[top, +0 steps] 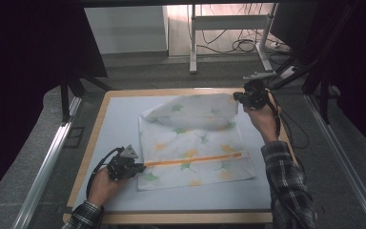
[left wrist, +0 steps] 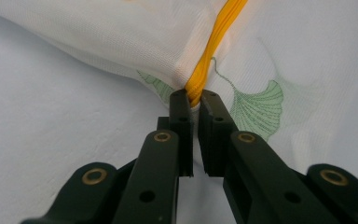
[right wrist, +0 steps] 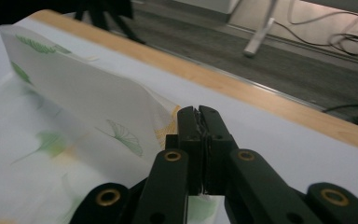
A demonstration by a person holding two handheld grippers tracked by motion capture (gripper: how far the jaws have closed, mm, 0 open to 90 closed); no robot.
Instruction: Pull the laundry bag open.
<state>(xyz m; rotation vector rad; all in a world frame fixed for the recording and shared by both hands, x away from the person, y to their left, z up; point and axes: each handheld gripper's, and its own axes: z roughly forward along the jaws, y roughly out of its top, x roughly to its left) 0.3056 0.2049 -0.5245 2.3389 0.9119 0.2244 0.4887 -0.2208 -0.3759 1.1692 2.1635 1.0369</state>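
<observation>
the pillowcase (top: 195, 143) lies on the white mat (top: 119, 124), mid-table, its orange zipper (top: 195, 160) running left to right along the near part. its far half is lifted and folding toward me, forming a raised ridge between the far left and far right corners.

my left gripper (top: 140, 167) is at the near left, jaws pinched narrow on the zipper's left end; in the left gripper view the orange tape (left wrist: 209, 60) runs straight into the left gripper's (left wrist: 195, 100) tips. my right gripper (top: 240, 97) is up at the far right, clamped on the far right corner of the cloth, with a sliver of fabric between the right gripper's (right wrist: 198, 112) closed jaws.

to do this fold well, i judge the left should hold firm as an anchor so the near edge does not slide. the right should carry its corner in a low arc toward the near right corner, keeping the cloth lightly taut so the ridge rolls evenly and no crease sets in. i'd land the corner square on the near edge before letting go. the far left corner (top: 147, 116) is unheld, so it may lag and skew the fold.

the wooden table edge (top: 171, 90) frames the mat.
</observation>
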